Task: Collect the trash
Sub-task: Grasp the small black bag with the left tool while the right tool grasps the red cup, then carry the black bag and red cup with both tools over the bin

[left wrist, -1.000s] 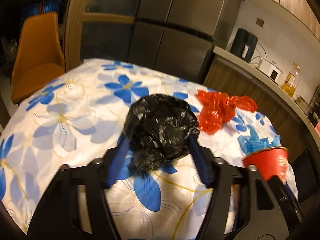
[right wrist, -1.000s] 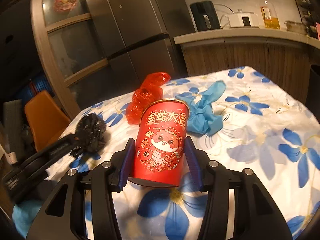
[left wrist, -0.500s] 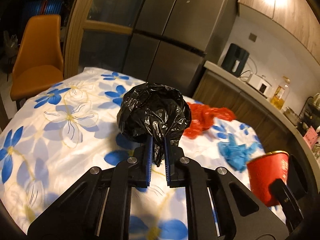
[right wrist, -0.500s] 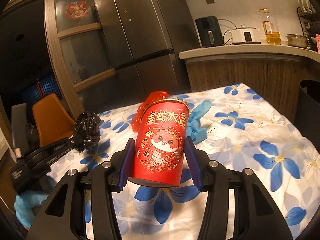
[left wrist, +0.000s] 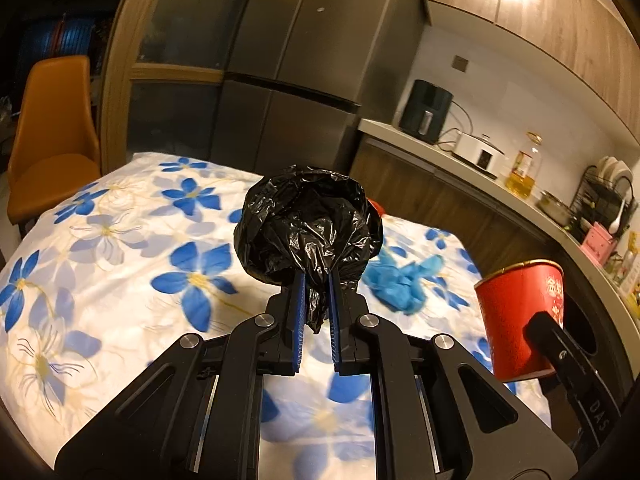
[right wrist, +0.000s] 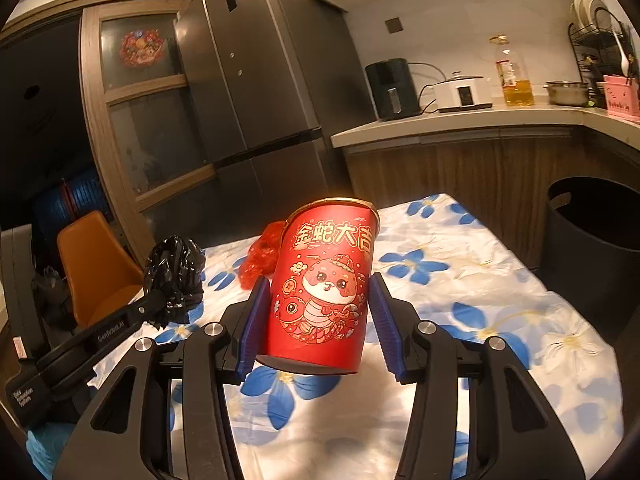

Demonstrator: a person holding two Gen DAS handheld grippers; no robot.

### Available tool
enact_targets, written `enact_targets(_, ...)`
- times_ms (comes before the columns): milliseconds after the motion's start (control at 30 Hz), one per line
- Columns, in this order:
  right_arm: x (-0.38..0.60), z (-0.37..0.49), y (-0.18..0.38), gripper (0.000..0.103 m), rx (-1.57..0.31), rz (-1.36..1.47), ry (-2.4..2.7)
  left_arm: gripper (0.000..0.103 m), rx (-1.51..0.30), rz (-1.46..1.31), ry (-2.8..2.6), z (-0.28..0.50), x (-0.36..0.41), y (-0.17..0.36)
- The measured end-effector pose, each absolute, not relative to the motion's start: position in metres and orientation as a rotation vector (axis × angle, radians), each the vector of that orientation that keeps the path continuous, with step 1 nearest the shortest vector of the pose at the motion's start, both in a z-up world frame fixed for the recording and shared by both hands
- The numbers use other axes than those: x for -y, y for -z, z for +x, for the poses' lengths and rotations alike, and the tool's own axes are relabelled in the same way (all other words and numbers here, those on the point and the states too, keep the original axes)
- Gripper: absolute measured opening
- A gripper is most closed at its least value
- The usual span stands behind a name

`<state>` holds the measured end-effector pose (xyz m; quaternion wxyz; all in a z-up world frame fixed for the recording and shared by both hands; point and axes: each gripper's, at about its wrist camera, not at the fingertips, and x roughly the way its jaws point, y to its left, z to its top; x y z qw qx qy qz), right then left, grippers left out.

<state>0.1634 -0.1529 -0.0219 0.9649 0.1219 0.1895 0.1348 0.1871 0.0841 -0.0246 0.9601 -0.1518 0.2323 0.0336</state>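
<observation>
My left gripper (left wrist: pixel 317 280) is shut on a crumpled black plastic bag (left wrist: pixel 308 224) and holds it above the flowered tablecloth (left wrist: pixel 120 264). My right gripper (right wrist: pixel 316 300) is shut on a red paper cup (right wrist: pixel 324 292) with a cartoon snake, lifted off the table and tilted. The cup also shows at the right of the left wrist view (left wrist: pixel 520 312). The black bag shows at the left of the right wrist view (right wrist: pixel 174 276). A crumpled blue glove (left wrist: pixel 400 280) and a red plastic bag (right wrist: pixel 262 256) lie on the table.
A black bin (right wrist: pixel 592 232) stands to the right of the table by the wooden counter (right wrist: pixel 460 128). An orange chair (left wrist: pixel 52 128) stands at the table's far left. A grey fridge (right wrist: pixel 260 80) stands behind the table.
My left gripper shut on the black bag and lifted it off the table. My right gripper rose higher with the red cup and tilted it a little.
</observation>
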Motion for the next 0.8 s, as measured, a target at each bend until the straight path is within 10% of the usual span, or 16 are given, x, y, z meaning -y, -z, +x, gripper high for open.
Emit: enact_targets(800,0.229,0.138,0.005,0.049,-0.309,0.276,-0.115,0.010,-0.452,-0.233,0.085,0.189,0.006,0.005)
